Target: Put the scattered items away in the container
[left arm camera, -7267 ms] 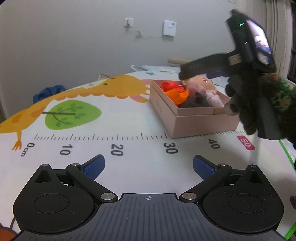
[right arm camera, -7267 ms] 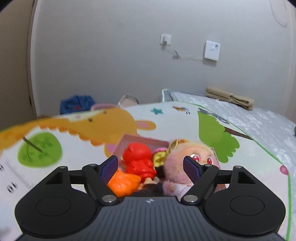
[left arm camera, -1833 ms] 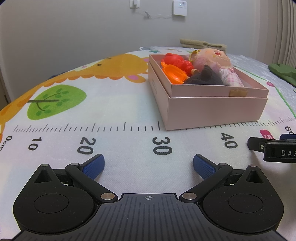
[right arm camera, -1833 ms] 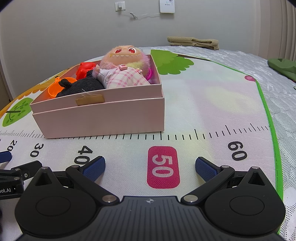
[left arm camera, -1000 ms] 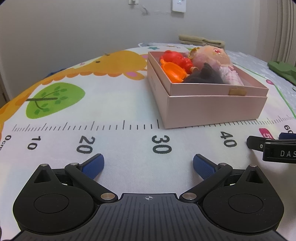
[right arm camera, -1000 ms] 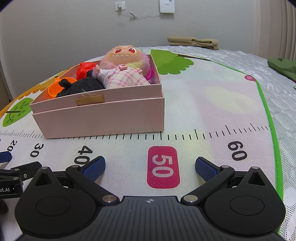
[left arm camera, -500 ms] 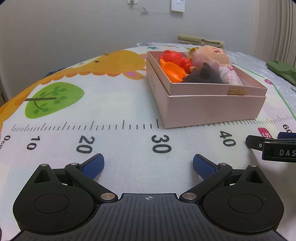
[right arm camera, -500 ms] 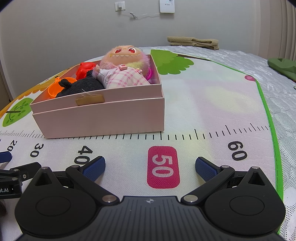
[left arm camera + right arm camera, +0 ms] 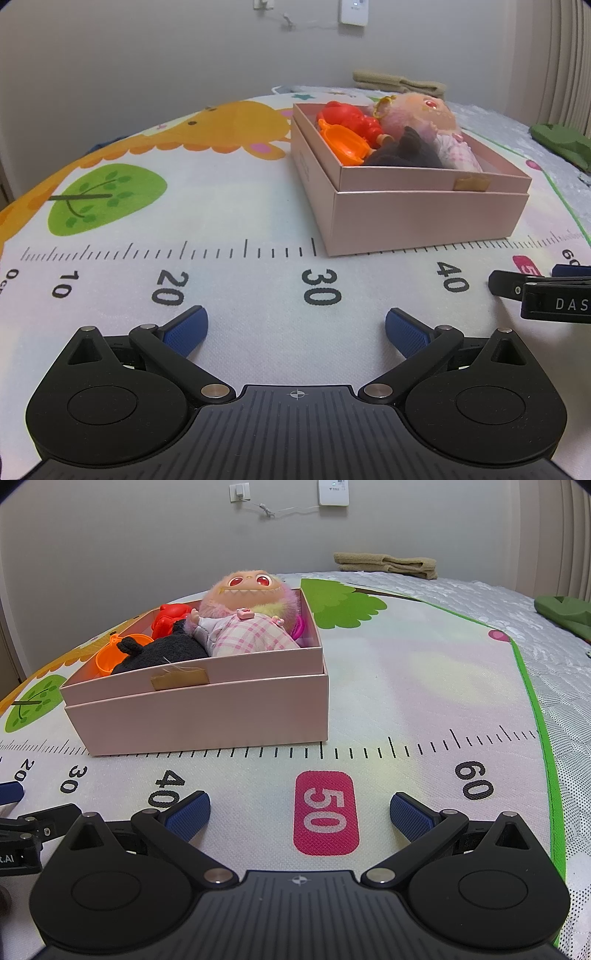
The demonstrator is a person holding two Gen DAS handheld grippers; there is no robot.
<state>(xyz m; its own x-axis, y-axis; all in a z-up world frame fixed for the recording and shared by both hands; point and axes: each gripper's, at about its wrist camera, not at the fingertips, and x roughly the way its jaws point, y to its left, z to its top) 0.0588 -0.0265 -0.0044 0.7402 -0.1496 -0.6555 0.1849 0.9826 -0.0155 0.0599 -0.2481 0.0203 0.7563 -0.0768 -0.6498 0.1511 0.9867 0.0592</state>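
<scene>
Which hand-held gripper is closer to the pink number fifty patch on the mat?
Right hand-held gripper: the pink 50 patch lies between its fingers. Left hand-held gripper sits near 30.

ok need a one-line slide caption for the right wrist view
Open right gripper resting on the printed ruler play mat, facing the pink cardboard box packed with toys.

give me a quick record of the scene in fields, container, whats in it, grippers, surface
container: pink box, open, on the mat, its near side along the ruler line
contents: furry doll in a pink checked outfit, red toy, orange toy, dark plush
left gripper: open, empty, low over the mat
right gripper: open, empty, low over the mat
surface: play mat with a ruler, giraffe and trees
loose toys on mat: none in view
</scene>
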